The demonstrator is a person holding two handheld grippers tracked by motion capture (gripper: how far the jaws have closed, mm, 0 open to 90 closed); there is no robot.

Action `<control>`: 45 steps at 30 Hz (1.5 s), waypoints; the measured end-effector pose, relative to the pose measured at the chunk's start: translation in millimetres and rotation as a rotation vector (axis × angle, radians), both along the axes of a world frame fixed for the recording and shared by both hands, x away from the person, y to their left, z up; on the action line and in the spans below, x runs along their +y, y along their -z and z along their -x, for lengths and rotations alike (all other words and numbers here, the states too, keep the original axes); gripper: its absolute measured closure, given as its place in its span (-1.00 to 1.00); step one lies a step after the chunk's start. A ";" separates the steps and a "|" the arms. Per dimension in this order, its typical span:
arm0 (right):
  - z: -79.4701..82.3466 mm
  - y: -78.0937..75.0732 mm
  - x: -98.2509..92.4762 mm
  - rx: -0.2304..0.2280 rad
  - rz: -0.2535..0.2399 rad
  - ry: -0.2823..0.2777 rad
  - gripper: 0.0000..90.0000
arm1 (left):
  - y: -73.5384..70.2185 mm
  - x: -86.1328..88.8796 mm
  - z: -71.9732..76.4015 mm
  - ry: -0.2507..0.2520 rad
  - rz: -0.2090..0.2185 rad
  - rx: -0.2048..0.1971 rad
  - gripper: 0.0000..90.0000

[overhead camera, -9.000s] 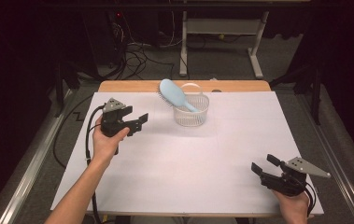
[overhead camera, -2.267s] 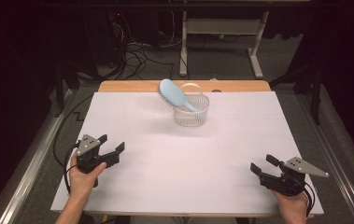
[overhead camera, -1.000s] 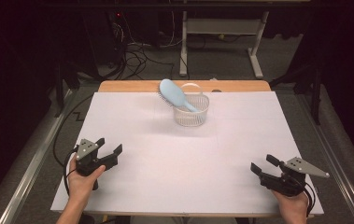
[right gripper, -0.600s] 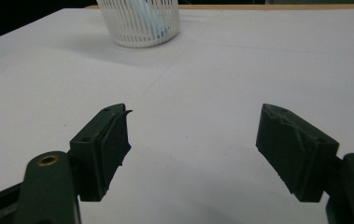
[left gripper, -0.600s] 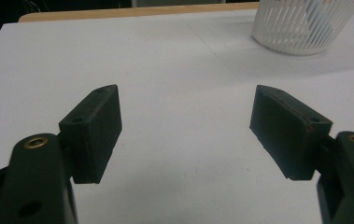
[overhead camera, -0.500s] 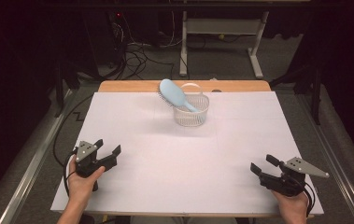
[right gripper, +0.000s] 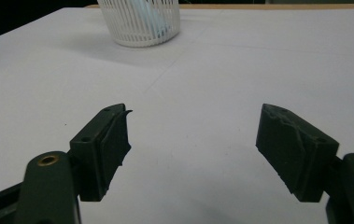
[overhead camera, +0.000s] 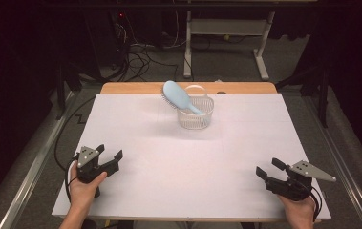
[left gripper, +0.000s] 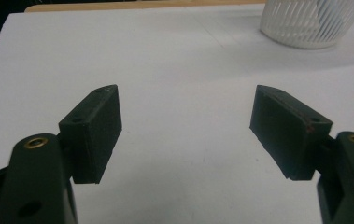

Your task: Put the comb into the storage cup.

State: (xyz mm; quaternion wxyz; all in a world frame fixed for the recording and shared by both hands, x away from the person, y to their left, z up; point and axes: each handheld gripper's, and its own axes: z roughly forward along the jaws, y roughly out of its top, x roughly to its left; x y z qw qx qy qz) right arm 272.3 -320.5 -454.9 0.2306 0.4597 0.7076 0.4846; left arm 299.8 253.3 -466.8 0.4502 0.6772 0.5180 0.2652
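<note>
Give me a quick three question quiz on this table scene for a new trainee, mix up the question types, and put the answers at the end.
1. True or false: the light blue hairbrush lies flat on the white table cover.
2. Which describes the left gripper? A) shut on the brush B) open, nothing between its jaws C) shut on the basket rim
3. Fill in: the white basket stands near the ____ edge of the table, away from the person.

Key
1. False: its handle is down in the basket, its head leaning out over the rim.
2. B. The right gripper is open too.
3. Far.
</note>
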 end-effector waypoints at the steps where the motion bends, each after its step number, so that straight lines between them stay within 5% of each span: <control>1: -0.1 0.0 -0.2 0.000 0.000 0.000 -0.43 | 0.6 0.3 0.1 -0.002 0.003 0.003 -0.43; 29: -0.1 0.1 -1.1 0.001 0.000 0.004 -0.43 | 11.2 2.5 5.8 -0.027 0.029 -0.002 -0.43; 45: -1.5 1.0 0.6 0.002 0.006 0.004 -0.43 | 11.9 -3.1 11.5 -0.022 -0.017 -0.031 -0.43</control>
